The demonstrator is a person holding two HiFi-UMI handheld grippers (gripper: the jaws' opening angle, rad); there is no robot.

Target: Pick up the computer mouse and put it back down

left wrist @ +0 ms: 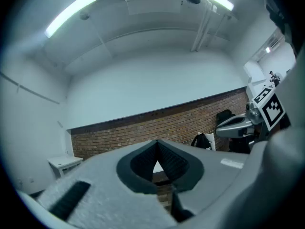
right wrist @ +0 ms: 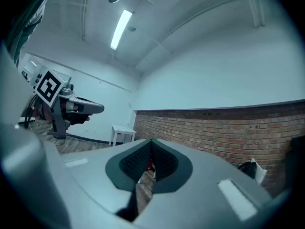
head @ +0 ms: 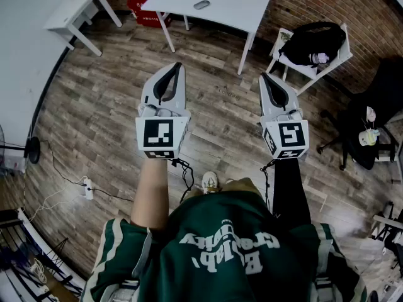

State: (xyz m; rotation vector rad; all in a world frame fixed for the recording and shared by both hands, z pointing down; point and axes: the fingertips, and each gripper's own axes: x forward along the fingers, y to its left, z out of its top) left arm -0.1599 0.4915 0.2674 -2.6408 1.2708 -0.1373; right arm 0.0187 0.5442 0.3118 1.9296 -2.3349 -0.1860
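The computer mouse (head: 201, 5), small and grey, lies on a white table (head: 233, 8) far ahead of me, well beyond both grippers. I hold my left gripper (head: 175, 66) and my right gripper (head: 263, 76) level over the wooden floor, side by side and pointing toward the table. In the left gripper view, the left gripper (left wrist: 157, 144) has its jaws closed together with nothing between them. The right gripper (right wrist: 151, 143) in its own view is likewise shut and holds nothing. Neither gripper view shows the mouse.
A small white side table (head: 75, 8) stands at the far left, with a red crate (head: 141, 5) near it. A white chair carries a black bag (head: 312, 43) to the right of the table. An office chair (head: 371, 124) stands at the right. A power strip (head: 88, 187) lies on the floor.
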